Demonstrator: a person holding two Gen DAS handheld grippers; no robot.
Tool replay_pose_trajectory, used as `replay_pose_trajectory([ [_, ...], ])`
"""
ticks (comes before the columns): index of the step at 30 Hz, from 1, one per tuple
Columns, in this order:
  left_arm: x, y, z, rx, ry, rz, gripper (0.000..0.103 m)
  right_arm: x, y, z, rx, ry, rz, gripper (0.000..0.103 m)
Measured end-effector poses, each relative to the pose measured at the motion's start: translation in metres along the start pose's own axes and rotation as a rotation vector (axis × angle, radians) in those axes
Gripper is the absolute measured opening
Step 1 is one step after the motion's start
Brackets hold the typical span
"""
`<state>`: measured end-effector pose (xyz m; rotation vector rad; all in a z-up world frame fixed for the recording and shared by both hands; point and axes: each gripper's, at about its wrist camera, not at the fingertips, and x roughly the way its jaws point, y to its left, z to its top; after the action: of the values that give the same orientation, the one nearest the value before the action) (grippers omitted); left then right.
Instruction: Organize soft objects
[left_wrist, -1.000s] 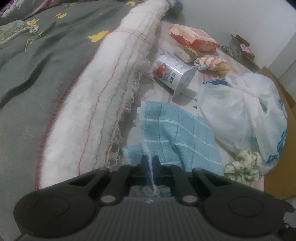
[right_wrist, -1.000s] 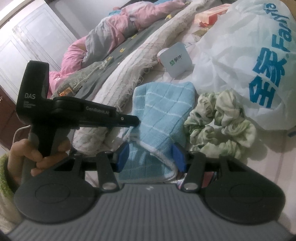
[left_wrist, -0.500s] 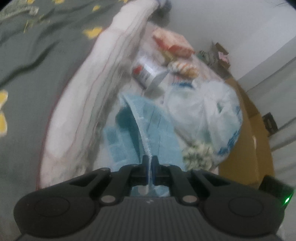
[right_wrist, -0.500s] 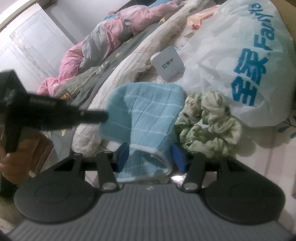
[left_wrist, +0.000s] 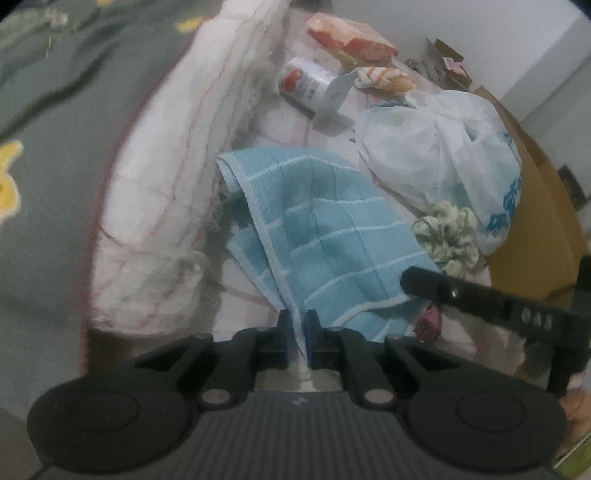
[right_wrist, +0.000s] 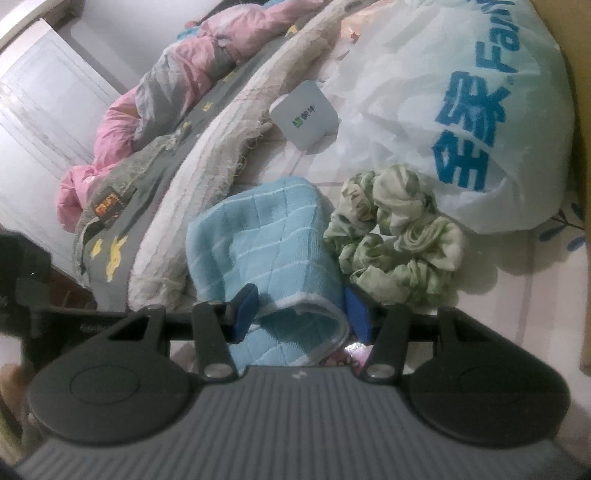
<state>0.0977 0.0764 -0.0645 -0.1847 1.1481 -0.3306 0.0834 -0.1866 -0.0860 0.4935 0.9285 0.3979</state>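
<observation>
the blue towel (left_wrist: 332, 236) lies on the bed between both tongs; left gripper (left_wrist: 298, 341) pinches its white hem, jaws easing open; right gripper (right_wrist: 301, 314) stands apart, straddling its folded end

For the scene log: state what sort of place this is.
Most likely a bedroom: the work happens on a bed, with a rolled white blanket, a grey quilt and a blue towel among everyday clutter.

The right gripper (right_wrist: 301, 314) has its jaws spread around the folded end of a blue towel (right_wrist: 266, 251) on the bed. A green scrunchie (right_wrist: 399, 247) lies just beside it, touching a white plastic bag (right_wrist: 443, 110).
</observation>
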Motion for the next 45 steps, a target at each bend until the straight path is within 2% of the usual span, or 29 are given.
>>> replay_pose_trajectory([
  [2,-0.009,-0.002,-0.002,0.037,-0.032,0.032,0.018,0.003,0.002,0.002,0.013,0.004,-0.011,0.052],
  [4,-0.020,-0.001,-0.003,0.058,-0.074,0.050,0.021,0.004,0.001,0.003,0.031,0.005,-0.010,0.052],
  [8,-0.032,-0.003,0.001,0.080,-0.155,0.067,0.021,0.006,-0.003,0.005,0.071,0.007,-0.007,0.051],
  [10,-0.029,-0.005,0.005,0.081,-0.161,0.053,0.021,0.009,-0.003,0.006,0.076,-0.001,-0.010,0.050],
  [11,-0.027,-0.007,0.007,0.081,-0.166,0.043,0.021,0.010,-0.002,0.006,0.072,-0.004,-0.018,0.044],
  [12,-0.022,-0.009,0.009,0.081,-0.163,0.039,0.021,0.011,-0.001,0.005,0.067,-0.002,-0.030,0.032],
  [14,-0.013,-0.014,0.015,0.086,-0.160,0.030,0.021,0.011,0.000,0.004,0.069,0.002,-0.023,0.017],
  [15,-0.009,-0.017,0.017,0.088,-0.160,0.027,0.021,0.009,0.000,0.002,0.070,-0.002,-0.013,0.014],
  [20,0.007,-0.024,0.031,0.084,-0.156,0.020,0.021,-0.012,0.003,-0.002,0.050,-0.023,0.023,0.010],
  [24,0.033,-0.024,0.035,0.064,-0.083,0.004,0.021,-0.028,0.003,-0.004,0.039,-0.049,0.028,0.010],
  [25,0.033,-0.025,0.034,0.072,-0.103,0.002,0.021,-0.031,0.004,-0.004,0.027,-0.063,0.036,0.010],
  [30,0.032,-0.020,0.036,0.049,-0.085,-0.012,0.021,-0.038,0.022,0.001,-0.086,-0.095,0.112,0.010],
  [35,0.026,-0.003,0.039,-0.022,-0.067,-0.055,0.021,-0.035,0.046,0.004,-0.258,-0.066,0.192,0.010],
  [41,0.031,0.024,0.045,-0.168,-0.023,-0.168,0.021,-0.014,0.071,-0.003,-0.486,0.078,0.269,0.010],
  [45,0.033,0.030,0.045,-0.211,-0.007,-0.208,0.021,0.000,0.081,-0.003,-0.552,0.136,0.311,0.010],
])
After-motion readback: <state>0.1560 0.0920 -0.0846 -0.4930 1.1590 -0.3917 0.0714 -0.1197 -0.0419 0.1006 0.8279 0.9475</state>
